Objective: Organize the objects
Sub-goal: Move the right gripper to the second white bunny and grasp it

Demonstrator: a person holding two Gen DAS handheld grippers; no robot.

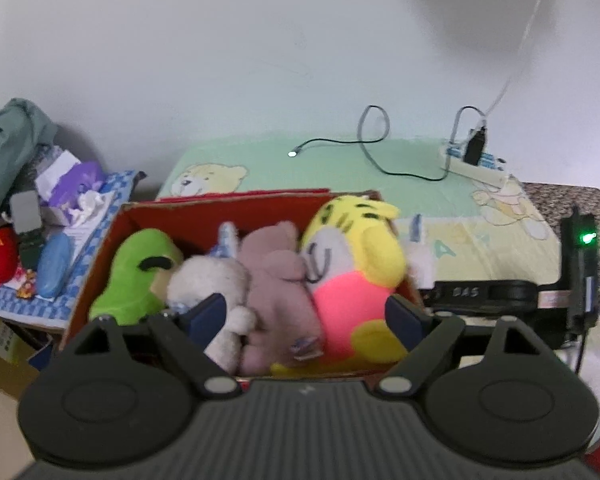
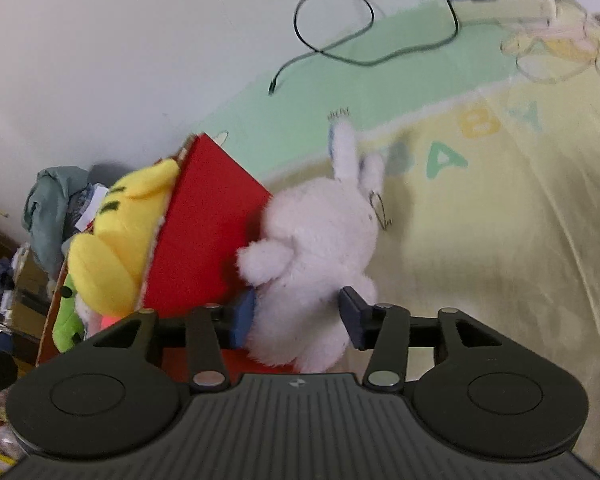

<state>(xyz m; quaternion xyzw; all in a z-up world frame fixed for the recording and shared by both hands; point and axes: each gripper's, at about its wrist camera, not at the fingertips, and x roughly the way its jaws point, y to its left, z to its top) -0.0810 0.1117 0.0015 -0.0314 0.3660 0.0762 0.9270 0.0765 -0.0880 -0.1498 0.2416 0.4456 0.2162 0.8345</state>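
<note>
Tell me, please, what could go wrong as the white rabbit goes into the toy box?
1. The red box already looks packed: green frog, grey plush, pink plush and yellow tiger fill it, so the rabbit may not fit or may topple out.
2. The right gripper has its jaws around the white rabbit, which sits against the box's outer wall; lifting might drag or tip the box.
3. The rabbit's soft fur could slip from a loose grasp.

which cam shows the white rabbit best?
Right wrist. The white rabbit fills the centre there, lying on the blanket against the red box, between the open fingers of the right gripper. The left wrist view shows at most a white scrap past the box's right wall, too unclear to call.
</note>
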